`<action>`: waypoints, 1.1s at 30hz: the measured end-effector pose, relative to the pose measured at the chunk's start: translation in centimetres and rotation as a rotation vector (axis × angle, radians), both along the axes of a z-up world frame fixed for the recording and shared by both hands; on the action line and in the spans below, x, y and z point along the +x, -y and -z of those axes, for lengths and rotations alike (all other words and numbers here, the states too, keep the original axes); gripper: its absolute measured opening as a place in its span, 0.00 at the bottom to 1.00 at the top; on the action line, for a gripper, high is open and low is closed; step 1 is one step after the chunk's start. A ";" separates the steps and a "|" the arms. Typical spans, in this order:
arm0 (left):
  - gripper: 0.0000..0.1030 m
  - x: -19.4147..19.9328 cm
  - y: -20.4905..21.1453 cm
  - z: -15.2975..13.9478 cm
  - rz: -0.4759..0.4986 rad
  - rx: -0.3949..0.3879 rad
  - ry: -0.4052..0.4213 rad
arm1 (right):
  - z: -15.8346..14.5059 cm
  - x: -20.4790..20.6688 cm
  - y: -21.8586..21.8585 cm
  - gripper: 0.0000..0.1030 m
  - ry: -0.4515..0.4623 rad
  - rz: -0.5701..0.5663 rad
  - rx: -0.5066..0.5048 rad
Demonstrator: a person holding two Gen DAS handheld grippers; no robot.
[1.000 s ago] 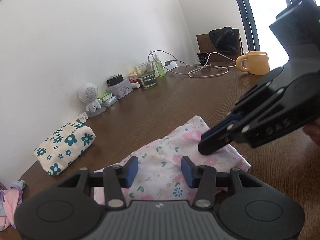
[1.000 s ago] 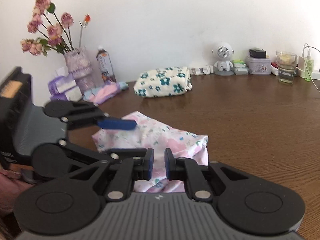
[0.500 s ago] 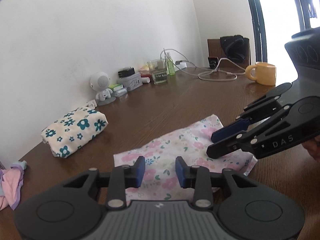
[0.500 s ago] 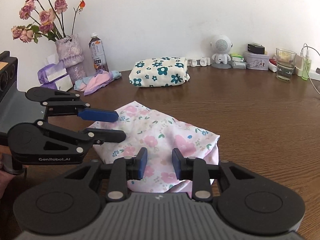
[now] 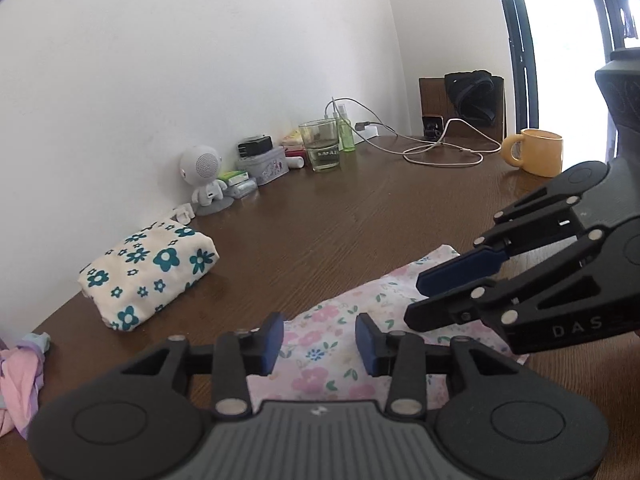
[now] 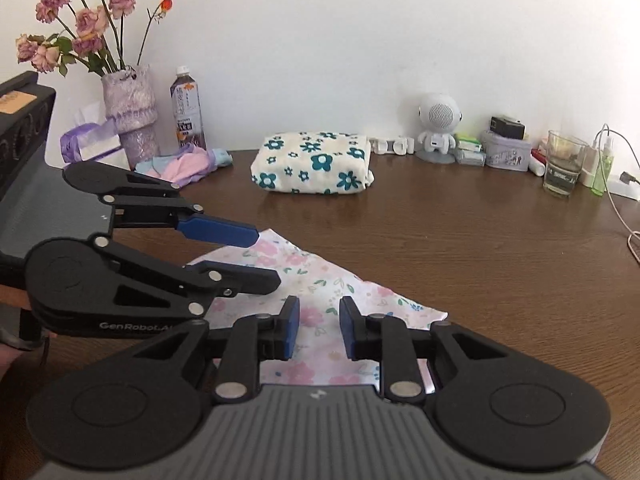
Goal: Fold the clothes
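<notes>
Now left claw [image 5: 320,338] opening, right claw [image 6: 319,328] closing (earlier nearly together); pink floral cloth [image 6: 320,280] unclamped

A pale pink cloth [image 6: 320,280] with small pink flowers and green leaves lies near on the dark brown wooden table [image 6: 480,248]. Far off sits a cream bundle [image 6: 312,168] with teal flowers. A mustard-yellow mug [image 5: 536,152] stands right; pink and lilac, perhaps blue, clothes [image 6: 184,164] lie left.

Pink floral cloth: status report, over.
Left tool opening, right tool closing, both empty. Pink floral cloth flat on table. Nothing in the way.
</notes>
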State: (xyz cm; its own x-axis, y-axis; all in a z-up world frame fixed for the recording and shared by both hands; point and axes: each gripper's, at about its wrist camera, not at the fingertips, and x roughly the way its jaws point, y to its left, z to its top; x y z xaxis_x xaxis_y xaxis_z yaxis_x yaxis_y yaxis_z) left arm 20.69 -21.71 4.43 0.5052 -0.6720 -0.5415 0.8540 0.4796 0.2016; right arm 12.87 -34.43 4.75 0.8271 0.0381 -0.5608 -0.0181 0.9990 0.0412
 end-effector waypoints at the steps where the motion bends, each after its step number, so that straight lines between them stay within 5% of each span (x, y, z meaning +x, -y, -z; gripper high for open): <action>1: 0.37 0.1 0.3 0.5 0.003 0.017 -0.011 | 0.5 0.5 -0.1 0.22 -0.020 0.003 -0.007; 5: 0.38 0.1 -0.4 0.3 -0.001 0.000 -0.022 | 1.1 0.6 0.2 0.23 -0.026 0.033 0.043; 9: 0.72 -0.9 -2.5 -2.3 -0.017 -0.106 0.032 | -0.4 -1.6 -0.2 0.24 0.039 0.052 0.057; 11: 0.82 -1.5 -3.4 -2.7 -0.018 -0.145 0.037 | -0.6 -2.6 -0.3 0.31 0.048 0.067 0.065; 13: 0.89 -1.8 -4.0 -2.7 -0.031 -0.176 0.013 | -0.7 -3.7 -0.2 0.50 0.059 0.089 0.088; 16: 0.93 -2.1 -4.9 -2.4 -0.056 -0.215 -0.031 | -0.7 -5.2 -0.1 0.69 0.070 0.126 0.109; 23: 1.00 -2.0 -7.2 -1.1 -0.114 -0.264 -0.132 | -0.6 -7.6 -0.7 0.98 0.083 0.184 0.105; 33: 1.00 -2.3 -9.3 -0.1 -0.143 -0.270 -0.191 | 0.2 -9.3 -1.5 0.99 0.066 0.241 0.129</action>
State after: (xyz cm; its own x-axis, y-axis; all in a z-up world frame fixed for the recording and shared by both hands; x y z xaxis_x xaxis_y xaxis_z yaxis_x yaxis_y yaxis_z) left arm 18.37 -12.44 4.53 0.5111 -0.7336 -0.4478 0.7846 0.6110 -0.1054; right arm 3.54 -32.92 4.54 0.8556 -0.0965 -0.5086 0.2126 0.9613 0.1753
